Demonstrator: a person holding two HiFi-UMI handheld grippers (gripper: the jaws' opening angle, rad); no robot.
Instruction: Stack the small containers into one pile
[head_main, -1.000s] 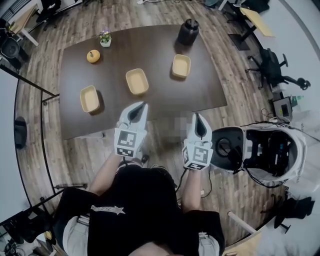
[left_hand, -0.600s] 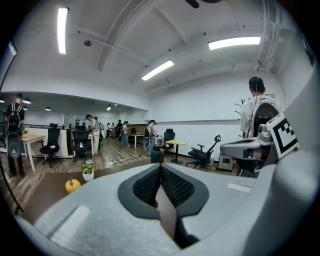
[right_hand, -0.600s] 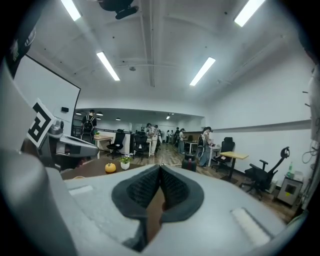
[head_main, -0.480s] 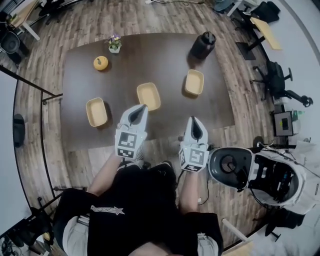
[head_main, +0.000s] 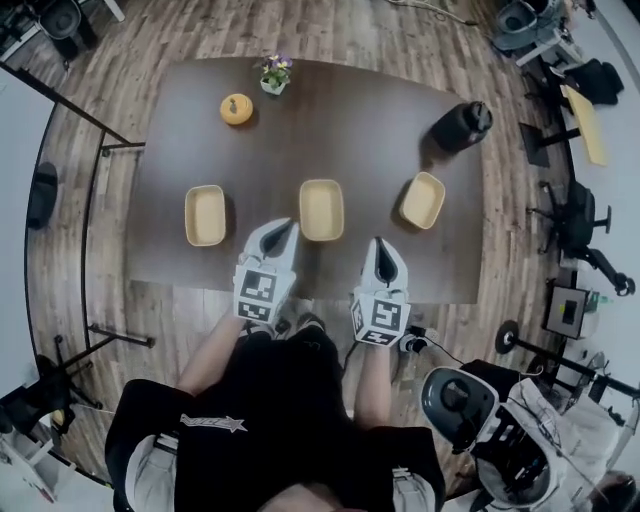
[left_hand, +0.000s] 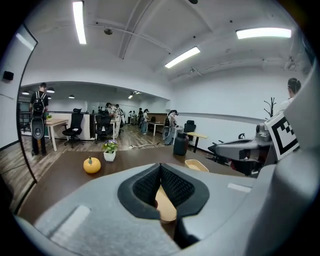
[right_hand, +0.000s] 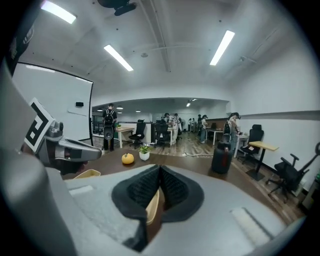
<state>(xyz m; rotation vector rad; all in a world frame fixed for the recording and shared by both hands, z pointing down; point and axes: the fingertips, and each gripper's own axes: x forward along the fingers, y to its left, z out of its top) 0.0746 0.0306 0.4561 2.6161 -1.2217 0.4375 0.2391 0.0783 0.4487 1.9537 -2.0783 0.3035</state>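
The left gripper (head_main: 287, 230) and right gripper (head_main: 379, 245) are held, jaws closed and empty, by the middle container (head_main: 321, 209) on the counter (head_main: 340, 120).

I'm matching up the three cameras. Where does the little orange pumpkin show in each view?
Head view: pumpkin upper left of centre, near the table's far edge.
Left gripper view: pumpkin at lower left, on the tabletop.
Right gripper view: pumpkin just left of centre.
Shared landmark: the potted flowers stand just to its right in all three views.
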